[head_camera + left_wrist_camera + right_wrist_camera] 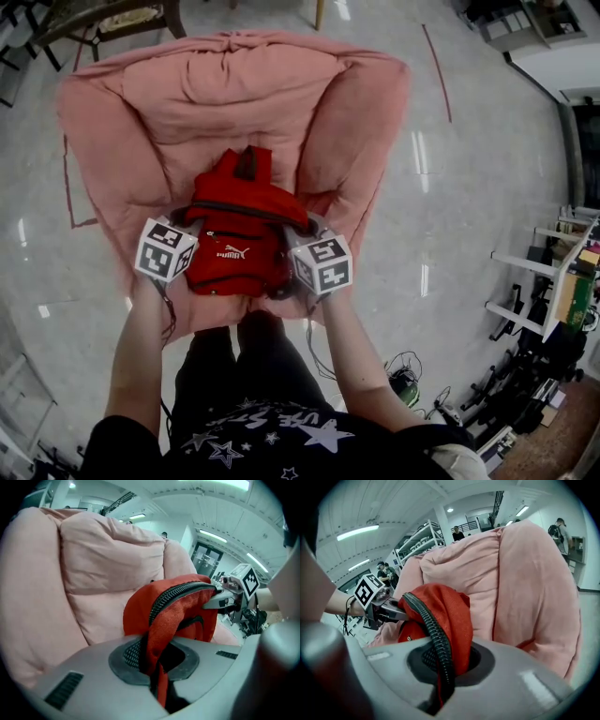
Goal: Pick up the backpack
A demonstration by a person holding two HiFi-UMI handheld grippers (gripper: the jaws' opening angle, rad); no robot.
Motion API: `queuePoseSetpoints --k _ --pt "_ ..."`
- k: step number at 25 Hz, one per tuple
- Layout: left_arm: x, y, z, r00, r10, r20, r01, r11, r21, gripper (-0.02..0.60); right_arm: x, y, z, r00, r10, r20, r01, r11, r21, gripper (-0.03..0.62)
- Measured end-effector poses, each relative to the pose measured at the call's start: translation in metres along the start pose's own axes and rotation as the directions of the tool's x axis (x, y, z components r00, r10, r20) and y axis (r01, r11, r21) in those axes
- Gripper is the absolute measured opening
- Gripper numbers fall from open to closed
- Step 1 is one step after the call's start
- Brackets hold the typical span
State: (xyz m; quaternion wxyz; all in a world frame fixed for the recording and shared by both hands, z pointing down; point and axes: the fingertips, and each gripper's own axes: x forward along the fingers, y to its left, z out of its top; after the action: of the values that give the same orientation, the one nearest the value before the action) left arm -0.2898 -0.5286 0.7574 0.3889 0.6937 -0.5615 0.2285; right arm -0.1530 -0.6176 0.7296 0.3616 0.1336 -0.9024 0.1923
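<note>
Backpack (234, 234): red, black zip (173, 595) across the top, white logo print (232, 252) on the front panel. It sits at the front of the seat of a pink cushioned armchair (141, 103), just before the backrest and between the two padded arms, with its top handle toward the backrest. I cannot tell whether its base rests on the cushion or hangs clear. My left tongs (155, 662) are closed on a fold of red fabric at the bag's left upper edge, and the fold runs down between the grey pads beside the zip line. My right tongs (440, 663) are closed on the opposite upper edge, with red fabric and the black zip itself pinched between the pads. Both tongs point downward and inward toward the bag. In the head view their marker cubes (166, 249) flank it to left and right. Each gripper view shows the other tongs biting the far end of the same zip ridge. The armchair stands on a glossy grey floor (469, 187). White shelving (553, 281) is at the right edge, well apart from the chair.
</note>
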Motion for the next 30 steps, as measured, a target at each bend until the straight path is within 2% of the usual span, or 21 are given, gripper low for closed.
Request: queuePoseSetpoints --k 7,14,20,25,28,30 --pt "-0.051 -0.014 -0.001 0.994 0.008 0.111 0.004 0.995 -0.104 0.037 -0.032 0.037 0.013 0.999 -0.003 0.047 0.004 1.000 -0.008 0.011" --pt "-0.108 -0.029 -0.022 0.981 -0.025 0.191 0.063 0.979 -0.196 0.035 -0.066 0.091 0.018 0.997 -0.025 0.080 0.025 1.000 -0.010 0.011" --pt "-0.152 -0.059 -0.039 0.977 -0.100 0.188 0.123 0.985 -0.118 0.035 -0.103 0.128 0.006 0.992 -0.083 0.099 0.080 0.996 0.035 0.011" --pt "-0.176 -0.082 -0.056 0.968 -0.158 0.196 0.177 0.981 -0.083 0.035 -0.127 0.152 -0.009 0.985 -0.131 0.114 0.126 0.991 0.053 0.011" --pt "-0.190 -0.095 -0.063 0.957 -0.212 0.196 0.222 0.974 -0.032 0.032 -0.144 0.166 -0.016 0.978 -0.157 0.138 0.148 0.986 0.079 0.011" --pt "-0.206 -0.103 -0.067 0.943 -0.249 0.220 0.261 0.965 -0.026 0.029 -0.156 0.179 -0.018 0.974 -0.173 0.147 0.161 0.983 0.088 0.011"
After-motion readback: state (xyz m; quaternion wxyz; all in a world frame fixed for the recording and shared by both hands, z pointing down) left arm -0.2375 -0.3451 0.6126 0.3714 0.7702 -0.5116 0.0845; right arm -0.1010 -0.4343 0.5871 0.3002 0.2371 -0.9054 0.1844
